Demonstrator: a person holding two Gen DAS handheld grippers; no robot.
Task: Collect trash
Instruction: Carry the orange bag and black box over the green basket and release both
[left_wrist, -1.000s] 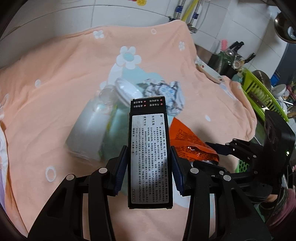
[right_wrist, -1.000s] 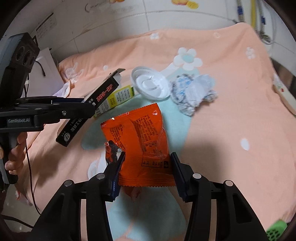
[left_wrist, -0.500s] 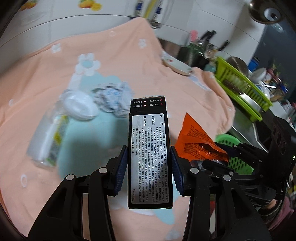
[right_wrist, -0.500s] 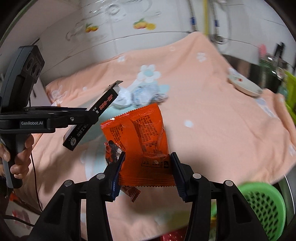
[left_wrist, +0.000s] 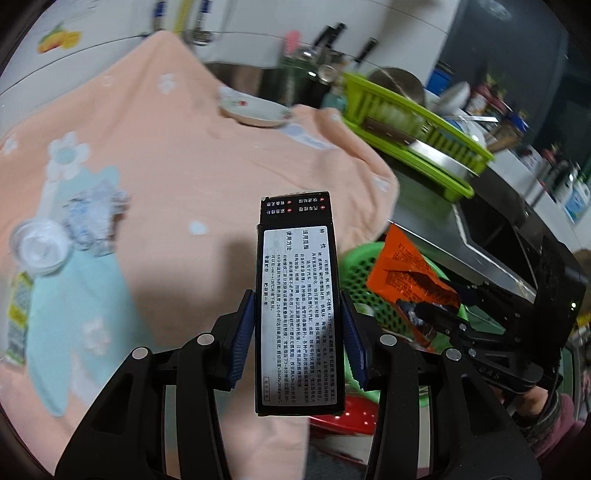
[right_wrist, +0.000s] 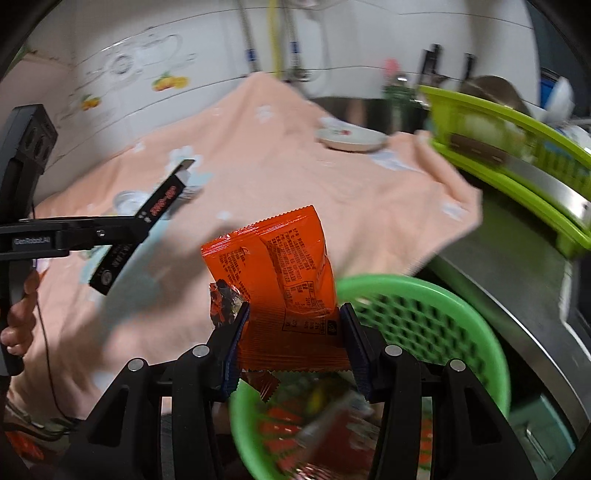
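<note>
Left wrist view: left gripper (left_wrist: 297, 343) clamped on a black box (left_wrist: 298, 295), blue pads pressed to its two long sides, printed label facing up, far end sticking out well beyond the jaws. Right of the jaws and slightly ahead, right gripper (left_wrist: 430, 314) clamped on an orange packet (left_wrist: 402, 273), over a green basket (left_wrist: 356, 273). Left of the jaws, lying on a peach cloth (left_wrist: 207, 162): crumpled wrapper (left_wrist: 94, 218), white lid (left_wrist: 38, 249) just beside it, yellow-green carton (left_wrist: 18, 314) nearer the frame edge, blurred. Far ahead, a small plate (left_wrist: 255, 110) at the cloth's edge.

Right wrist view: right gripper (right_wrist: 295, 341) shut on the orange packet (right_wrist: 280, 273), packet standing up between the pads, a crumpled scrap of wrapper (right_wrist: 223, 301) against the left pad. Directly below and right of the jaws, green basket (right_wrist: 424, 317) with red and mixed trash inside, blurred. Left of the jaws, left gripper (right_wrist: 122, 230) holding the black box (right_wrist: 142, 225) tilted above the cloth (right_wrist: 295, 177).
</note>
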